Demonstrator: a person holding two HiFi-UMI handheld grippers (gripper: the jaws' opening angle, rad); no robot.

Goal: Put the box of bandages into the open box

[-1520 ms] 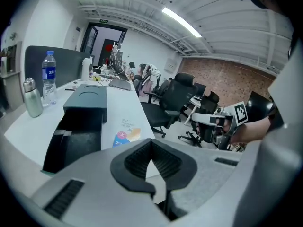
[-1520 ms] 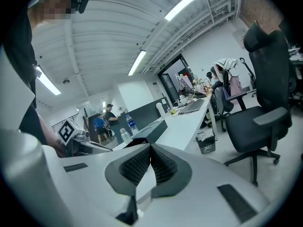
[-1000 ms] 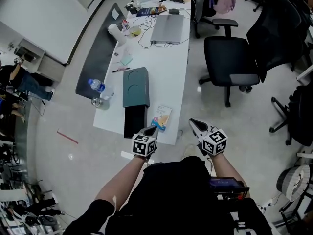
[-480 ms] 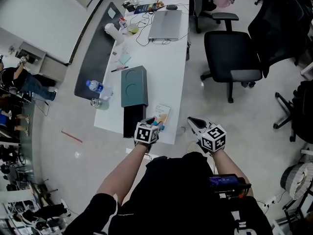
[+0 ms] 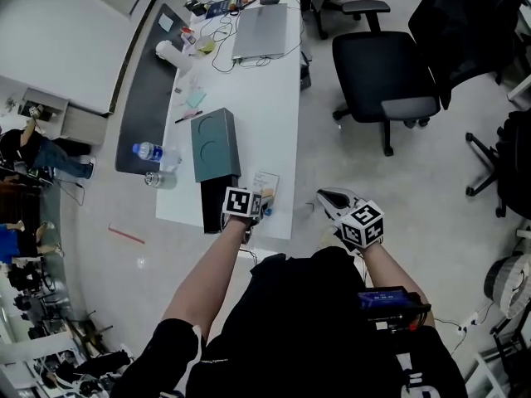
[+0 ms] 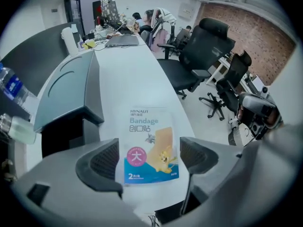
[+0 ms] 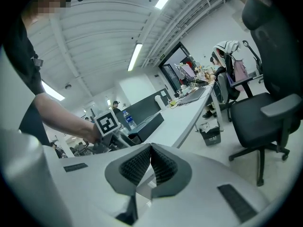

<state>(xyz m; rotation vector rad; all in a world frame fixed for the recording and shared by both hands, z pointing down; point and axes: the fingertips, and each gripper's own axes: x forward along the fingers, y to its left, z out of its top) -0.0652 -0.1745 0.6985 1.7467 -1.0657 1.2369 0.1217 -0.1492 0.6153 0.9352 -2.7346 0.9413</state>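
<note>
I see a long white table [image 5: 270, 98] in an office, with a black chair [image 5: 386, 81] beside it. The bandage box [image 6: 147, 126] lies flat near the table's end, just beside the open box [image 6: 61, 137]. My left gripper [image 6: 149, 151] has just been opening its jaws wide; the bandage box shows between them, and the pads do not press it. My right gripper [image 7: 150, 167] has its jaws together, with nothing between them.

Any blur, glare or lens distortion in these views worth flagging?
Head view: sharp and evenly lit over the long white table, with wide-angle bending toward the edges. Left gripper view: dark vignetted corners; print on the flat white-and-blue bandage box reads clearly. Right gripper view: the ceiling strip light is blown out, and a mosaic patch covers the top left.
</note>
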